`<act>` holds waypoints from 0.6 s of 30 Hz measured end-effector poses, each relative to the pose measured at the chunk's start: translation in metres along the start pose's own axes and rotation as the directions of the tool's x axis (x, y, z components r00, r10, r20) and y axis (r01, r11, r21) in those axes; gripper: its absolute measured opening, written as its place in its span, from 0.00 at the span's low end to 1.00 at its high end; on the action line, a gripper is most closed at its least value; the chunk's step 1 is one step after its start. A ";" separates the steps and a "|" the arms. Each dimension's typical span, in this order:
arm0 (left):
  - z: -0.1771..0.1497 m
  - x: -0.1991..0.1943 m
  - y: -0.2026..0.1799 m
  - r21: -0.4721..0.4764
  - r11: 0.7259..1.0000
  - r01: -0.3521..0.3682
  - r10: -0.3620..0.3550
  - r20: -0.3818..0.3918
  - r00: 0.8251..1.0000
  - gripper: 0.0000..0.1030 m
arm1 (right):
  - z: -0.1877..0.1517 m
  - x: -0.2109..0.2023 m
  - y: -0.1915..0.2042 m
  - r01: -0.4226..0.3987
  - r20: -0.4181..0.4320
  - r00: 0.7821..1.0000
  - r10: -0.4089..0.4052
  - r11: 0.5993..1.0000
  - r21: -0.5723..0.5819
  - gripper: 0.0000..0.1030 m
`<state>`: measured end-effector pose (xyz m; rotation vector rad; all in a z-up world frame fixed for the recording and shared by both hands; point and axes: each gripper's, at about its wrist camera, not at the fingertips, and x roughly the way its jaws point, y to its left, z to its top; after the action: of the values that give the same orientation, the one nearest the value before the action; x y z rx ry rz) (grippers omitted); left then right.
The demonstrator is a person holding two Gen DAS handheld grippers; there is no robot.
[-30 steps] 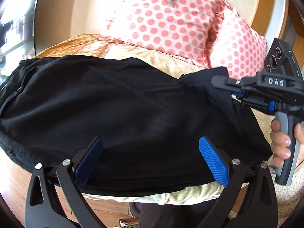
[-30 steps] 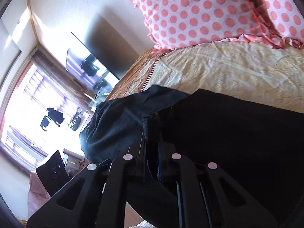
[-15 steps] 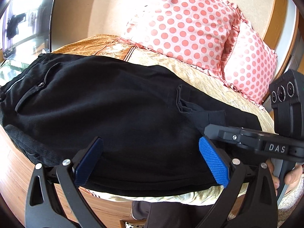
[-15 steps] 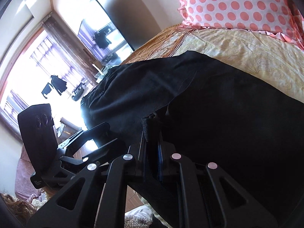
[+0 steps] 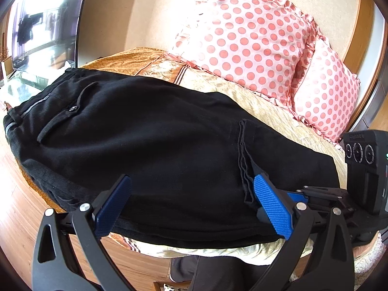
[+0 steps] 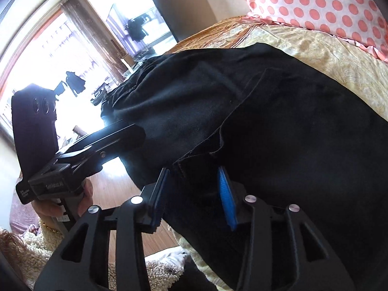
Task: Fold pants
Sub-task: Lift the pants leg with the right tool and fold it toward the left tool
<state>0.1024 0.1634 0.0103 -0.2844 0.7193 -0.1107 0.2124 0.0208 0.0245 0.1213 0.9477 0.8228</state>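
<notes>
The left gripper [image 5: 194, 203] stands wide open over the near edge of the black pants [image 5: 150, 135], its blue pads spread far apart with nothing between them but the cloth lying beneath. The right gripper [image 6: 194, 194] has its jaws parted by a moderate gap, astride the hems of the folded-back legs; the fabric sits between the blue pads, but the pads are not pressed onto it.

The pants lie flat across the bed [image 5: 278, 111], stretched along its near edge. Their waistband is at the end farthest from the polka-dot pillows [image 5: 245, 36], where a grey stripe and a zipped pocket slit show. At the other end the legs are doubled back over the pants, so that the stacked hems [image 5: 243, 160] form a layered edge partway along the garment, just beside the left gripper's right-hand pad. The cloth is dark and matte, mostly smooth, with soft creases near the waistband and a little overhang at the bed's near edge.
</notes>
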 end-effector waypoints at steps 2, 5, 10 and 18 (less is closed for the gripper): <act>0.000 -0.002 0.002 -0.008 1.000 -0.001 0.001 0.005 1.000 0.98 | 0.000 -0.004 0.005 -0.018 0.017 1.000 0.018 1.000 -0.016 0.43; 0.001 -0.005 0.004 -0.014 1.000 -0.009 0.009 0.015 1.000 0.98 | 0.002 -0.004 0.007 -0.011 0.033 0.999 0.012 1.000 -0.026 0.43; 0.003 -0.015 0.013 -0.037 0.999 -0.027 0.028 0.029 0.999 0.98 | -0.004 0.004 0.012 0.008 -0.010 1.000 -0.009 0.997 -0.081 0.44; 0.009 -0.037 0.049 -0.132 0.989 -0.067 0.074 0.049 0.996 0.98 | -0.011 0.005 0.022 0.024 -0.009 1.000 -0.026 0.989 -0.149 0.55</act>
<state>0.0805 0.2196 0.0259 -0.3852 0.6836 0.0112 0.1927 0.0369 0.0244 -0.0245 0.8928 0.8688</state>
